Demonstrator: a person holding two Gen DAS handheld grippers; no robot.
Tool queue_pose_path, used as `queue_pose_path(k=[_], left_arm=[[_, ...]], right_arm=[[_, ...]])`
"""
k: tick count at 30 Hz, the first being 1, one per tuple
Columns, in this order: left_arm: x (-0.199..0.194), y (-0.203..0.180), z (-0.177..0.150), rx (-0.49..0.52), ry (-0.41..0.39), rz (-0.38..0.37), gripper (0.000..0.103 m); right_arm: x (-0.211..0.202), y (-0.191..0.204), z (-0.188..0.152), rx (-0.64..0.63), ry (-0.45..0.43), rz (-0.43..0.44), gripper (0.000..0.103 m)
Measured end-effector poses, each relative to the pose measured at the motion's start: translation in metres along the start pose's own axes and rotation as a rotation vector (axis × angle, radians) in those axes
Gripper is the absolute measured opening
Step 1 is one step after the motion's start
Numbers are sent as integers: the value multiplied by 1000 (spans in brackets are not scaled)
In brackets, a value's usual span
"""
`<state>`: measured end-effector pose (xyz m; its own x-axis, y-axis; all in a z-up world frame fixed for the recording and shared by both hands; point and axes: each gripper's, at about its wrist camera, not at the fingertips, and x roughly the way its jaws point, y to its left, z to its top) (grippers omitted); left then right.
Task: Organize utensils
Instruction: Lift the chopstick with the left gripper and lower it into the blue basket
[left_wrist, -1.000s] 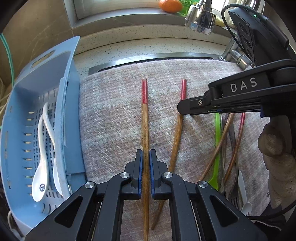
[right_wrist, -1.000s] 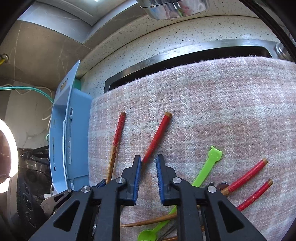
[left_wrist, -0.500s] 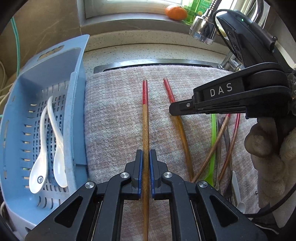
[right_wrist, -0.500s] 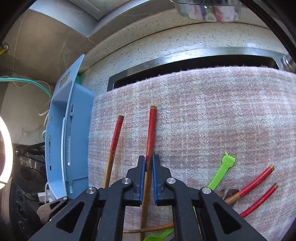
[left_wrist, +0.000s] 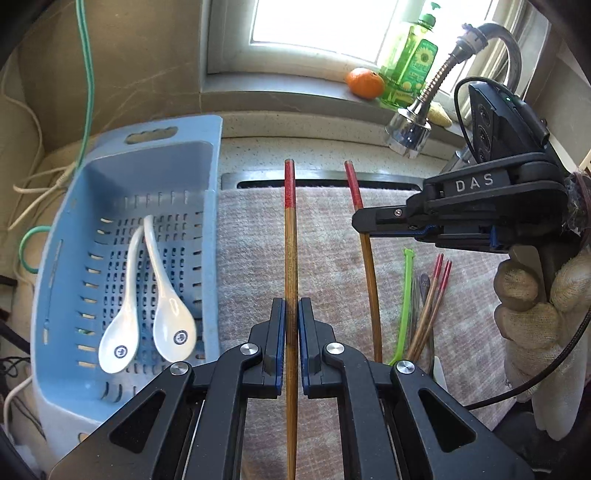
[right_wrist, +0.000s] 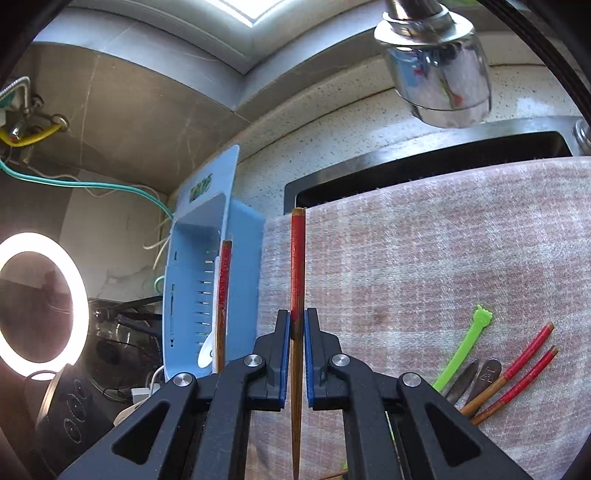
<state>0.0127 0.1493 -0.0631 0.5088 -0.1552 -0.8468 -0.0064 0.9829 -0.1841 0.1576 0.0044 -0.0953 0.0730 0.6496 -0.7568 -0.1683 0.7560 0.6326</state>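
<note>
My left gripper (left_wrist: 291, 317) is shut on a red-tipped wooden chopstick (left_wrist: 290, 251), held above the pink plaid cloth (left_wrist: 332, 258). My right gripper (right_wrist: 295, 328) is shut on a second red-tipped chopstick (right_wrist: 297, 266), also lifted; it shows in the left wrist view (left_wrist: 365, 251) with the right gripper (left_wrist: 360, 223) across it. The left one appears in the right wrist view (right_wrist: 223, 288). A blue slotted basket (left_wrist: 74, 206) at left holds two white ceramic spoons (left_wrist: 162, 295). A green plastic pick (right_wrist: 465, 347), two more red-tipped chopsticks (right_wrist: 524, 365) and metal utensil handles (right_wrist: 480, 376) lie on the cloth at right.
A chrome faucet head (right_wrist: 436, 70) hangs over the covered sink (right_wrist: 406, 162). An orange (left_wrist: 365, 83) and a green soap bottle (left_wrist: 410, 59) stand on the windowsill. A ring light (right_wrist: 37, 302) glows at the left. Green and white cables (left_wrist: 86, 74) run behind the basket.
Both grippers have risen with their chopsticks, lifting them off the cloth. The right gripper closed on its chopstick a second ago and turned it parallel to the left one.
</note>
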Motion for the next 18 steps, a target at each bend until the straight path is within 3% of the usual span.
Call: queue_pose_path(k=[18], left_arm=[[-22,77,13,-132,-60,91,5]], right_arm=[[29,87,7,-121,40,82,7]])
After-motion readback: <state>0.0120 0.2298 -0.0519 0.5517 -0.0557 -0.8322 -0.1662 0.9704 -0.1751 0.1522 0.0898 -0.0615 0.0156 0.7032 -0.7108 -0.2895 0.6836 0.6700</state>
